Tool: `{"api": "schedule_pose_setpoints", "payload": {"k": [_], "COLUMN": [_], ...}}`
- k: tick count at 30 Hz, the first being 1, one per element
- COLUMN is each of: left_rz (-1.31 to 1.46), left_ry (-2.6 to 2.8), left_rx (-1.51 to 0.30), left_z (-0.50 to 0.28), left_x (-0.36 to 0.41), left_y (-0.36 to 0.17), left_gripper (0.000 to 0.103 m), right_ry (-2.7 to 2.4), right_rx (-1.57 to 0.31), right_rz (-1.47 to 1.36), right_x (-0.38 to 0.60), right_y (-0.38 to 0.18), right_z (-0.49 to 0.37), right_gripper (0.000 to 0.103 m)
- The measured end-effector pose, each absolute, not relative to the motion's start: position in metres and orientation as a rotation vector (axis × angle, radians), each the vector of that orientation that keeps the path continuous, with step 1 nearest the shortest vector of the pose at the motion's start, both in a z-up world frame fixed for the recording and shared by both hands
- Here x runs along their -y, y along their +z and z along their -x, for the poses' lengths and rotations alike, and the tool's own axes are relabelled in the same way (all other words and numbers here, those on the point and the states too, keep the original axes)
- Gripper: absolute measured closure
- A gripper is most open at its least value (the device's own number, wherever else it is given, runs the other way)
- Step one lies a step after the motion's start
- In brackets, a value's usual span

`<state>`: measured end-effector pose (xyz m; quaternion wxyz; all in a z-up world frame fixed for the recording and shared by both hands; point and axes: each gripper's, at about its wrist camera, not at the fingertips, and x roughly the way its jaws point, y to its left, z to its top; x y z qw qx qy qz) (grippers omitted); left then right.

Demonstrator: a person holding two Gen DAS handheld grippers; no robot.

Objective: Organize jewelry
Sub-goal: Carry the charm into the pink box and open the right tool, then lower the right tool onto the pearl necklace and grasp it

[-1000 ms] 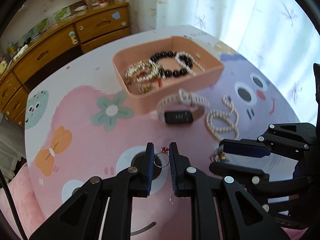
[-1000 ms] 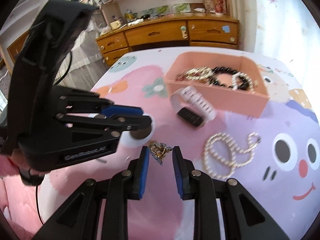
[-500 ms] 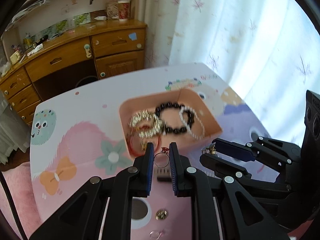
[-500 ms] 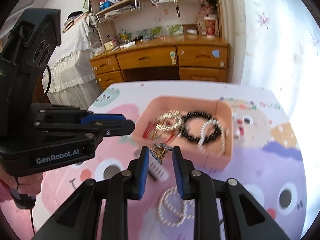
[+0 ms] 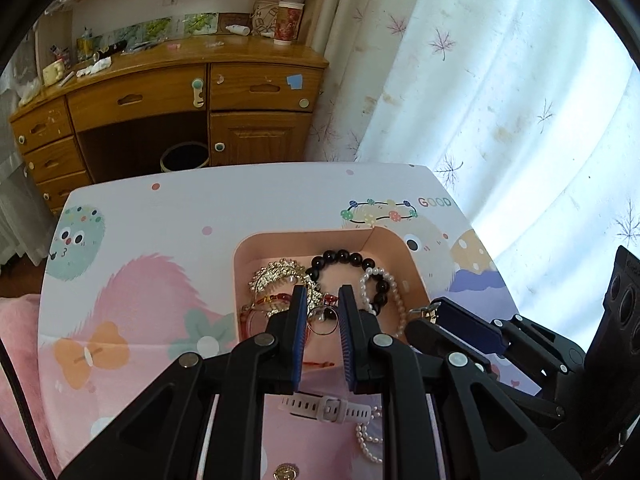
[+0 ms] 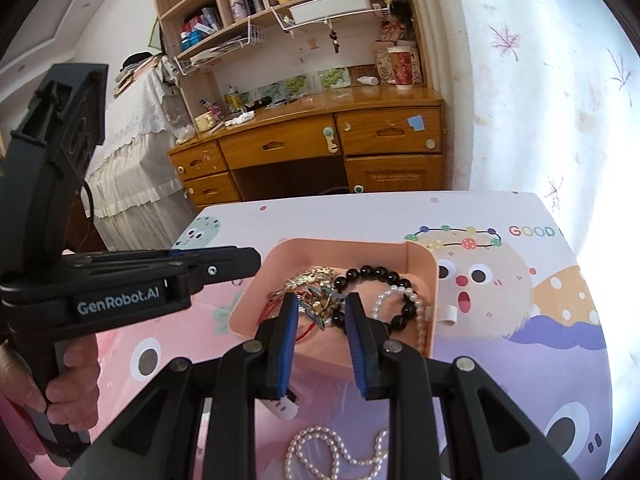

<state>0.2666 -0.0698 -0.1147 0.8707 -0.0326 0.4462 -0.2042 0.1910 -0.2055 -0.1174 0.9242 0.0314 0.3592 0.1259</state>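
Lying loose on the table nearest me are a pearl necklace point(image 6: 336, 454) and a white watch point(image 5: 330, 408), not yet put away. Above them, the left gripper point(image 5: 323, 316) is clamped on a thin ring point(image 5: 322, 320), the right gripper point(image 6: 321, 308) on a small gold tangle point(image 6: 320, 304), both over the pink tray point(image 6: 420, 256). Black beads point(image 6: 376, 274) and gold chains point(image 5: 278, 272) lie inside. I'd judge it half done.

Left wrist view: looks forward and down along the left gripper point(image 5: 322, 312), close above the pink tray point(image 5: 256, 240), facing the wooden desk point(image 5: 168, 92).
Right wrist view: same heading along the right gripper point(image 6: 320, 312), equally close, from slightly right.
Shared by the 2 views: tray, patterned table point(image 6: 500, 208), desk, curtain point(image 5: 500, 100).
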Motion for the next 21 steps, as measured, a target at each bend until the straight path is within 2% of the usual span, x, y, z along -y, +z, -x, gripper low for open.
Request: {"api": "schedule_pose_setpoints", "payload": {"k": [1,2,4,9,11,17,21], "left_rz": [0.054,0.044,0.032,0.049,0.049,0.05,0.07], "left_ry": [-0.421,-0.41,-0.39,-0.353,-0.323,-0.249,-0.197], "left_rx": [-0.936,-0.94,-0.947,-0.964,-0.983,-1.043,-1.097], "left_z": [-0.266,-0.266,-0.265,-0.263,-0.261,-0.253,-0.242], "left_x": [0.073,0.074,0.076,0.072,0.07,0.057,0.042], "left_y": [-0.115,-0.114,-0.114,-0.114,-0.116,-0.125,-0.136], "left_gripper": [0.081,0.068,0.05,0.048,0.042,0.04,0.036], "right_ry": [0.252,0.243,0.237,0.246,0.247,0.241,0.24], "right_rx": [-0.744,-0.754,-0.765,-0.767,-0.775,-0.797,-0.822], "right_rz": [-0.063,-0.061,-0.062,-0.071,-0.071,-0.031,-0.004], "right_x": [0.206,0.207,0.209,0.217,0.221,0.227,0.229], "right_y": [-0.118,-0.119,-0.12,-0.118,-0.118,-0.114,-0.115], "right_z": [-0.192,-0.193,-0.194,-0.192,-0.19,-0.181,-0.171], "right_gripper": [0.077,0.075,0.07,0.069,0.069,0.069,0.063]}}
